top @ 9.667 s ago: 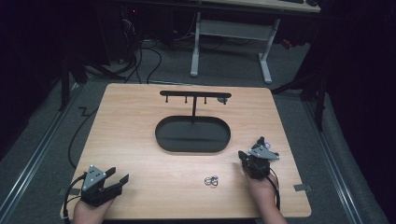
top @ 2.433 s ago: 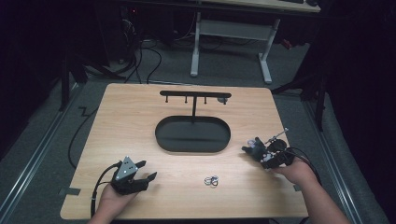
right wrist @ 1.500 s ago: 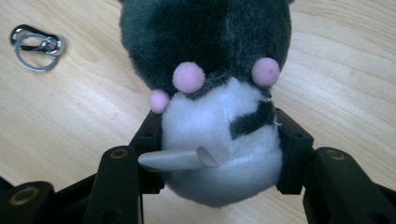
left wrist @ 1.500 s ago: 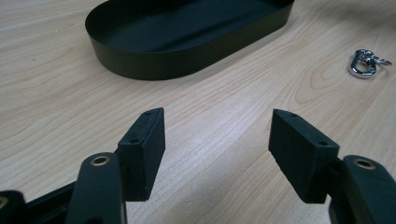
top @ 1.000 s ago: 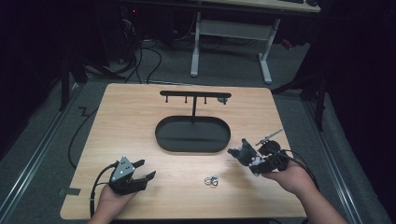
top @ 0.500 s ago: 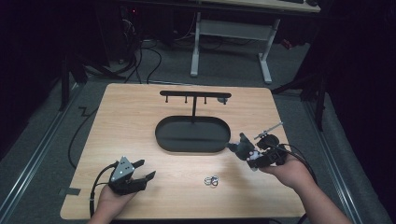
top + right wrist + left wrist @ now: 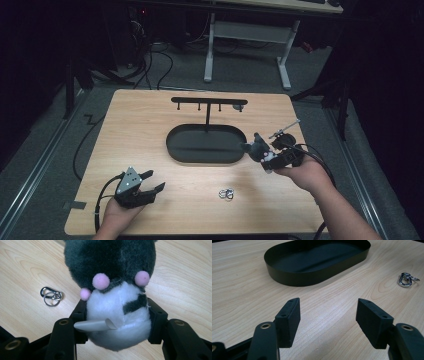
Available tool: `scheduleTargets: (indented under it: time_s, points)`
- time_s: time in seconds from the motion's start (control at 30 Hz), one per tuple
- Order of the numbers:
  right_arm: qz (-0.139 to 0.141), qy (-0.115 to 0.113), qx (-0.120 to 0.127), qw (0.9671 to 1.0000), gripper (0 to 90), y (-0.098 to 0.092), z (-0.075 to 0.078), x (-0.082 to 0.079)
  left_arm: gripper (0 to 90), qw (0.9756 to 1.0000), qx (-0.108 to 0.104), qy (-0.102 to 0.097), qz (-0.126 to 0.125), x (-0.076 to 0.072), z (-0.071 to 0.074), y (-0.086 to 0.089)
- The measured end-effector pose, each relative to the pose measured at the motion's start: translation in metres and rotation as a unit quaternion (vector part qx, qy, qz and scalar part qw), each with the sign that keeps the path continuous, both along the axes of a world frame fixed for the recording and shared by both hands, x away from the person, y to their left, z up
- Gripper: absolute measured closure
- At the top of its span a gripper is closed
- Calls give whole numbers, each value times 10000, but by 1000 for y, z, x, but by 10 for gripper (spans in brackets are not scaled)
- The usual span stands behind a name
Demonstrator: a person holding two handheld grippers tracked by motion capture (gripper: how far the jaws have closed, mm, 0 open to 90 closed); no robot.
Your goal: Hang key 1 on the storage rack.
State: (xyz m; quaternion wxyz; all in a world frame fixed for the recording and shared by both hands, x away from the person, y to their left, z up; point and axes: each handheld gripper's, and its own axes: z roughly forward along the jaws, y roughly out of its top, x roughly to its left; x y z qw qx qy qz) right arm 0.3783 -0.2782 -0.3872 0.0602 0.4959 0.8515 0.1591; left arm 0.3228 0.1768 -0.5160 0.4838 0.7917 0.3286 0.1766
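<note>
My right gripper [image 7: 265, 156] is shut on a small plush toy [image 7: 115, 287], dark grey with a white belly and pink pom-poms; it hangs above the table by the right end of the black oval tray [image 7: 205, 145]. The plush toy [image 7: 255, 147] points toward the tray. A silver keyring clasp [image 7: 226, 193] lies on the wood in front of the tray, and that clasp [image 7: 51, 296] sits left of the toy in the right gripper view. My left gripper [image 7: 150, 186] rests open near the front left, with nothing between its jaws [image 7: 327, 322]. The clasp [image 7: 405, 280] lies to its far right.
A black T-shaped hanger stand [image 7: 208, 104] with small pegs rises from the back of the tray. The wooden table [image 7: 140, 130] has bare room on the left. Cables trail off the left edge. A desk frame [image 7: 247, 35] stands beyond on the floor.
My right gripper has lifted and moved left toward the tray with the plush toy held in it. The left gripper has stayed put, open, since 2.4 s ago.
</note>
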Motion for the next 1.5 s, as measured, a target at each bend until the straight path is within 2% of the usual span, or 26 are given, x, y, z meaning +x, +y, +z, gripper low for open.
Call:
scheduleTargets:
  time_s: [0.37, 1.03, 1.5]
  points:
    - [-65, -45, 55, 10000, 485, 4, 10, 11, 369, 10000, -22, -9, 4, 0, 0, 1]
    - [-202, -127, 81, 9997, 487, 7, 39, 32, 370, 10000, -48, -11, 17, 1, 1, 3]
    - [-262, -168, 139, 9994, 487, 10, 51, 41, 370, 10000, -64, 3, 24, 1, 1, 3]
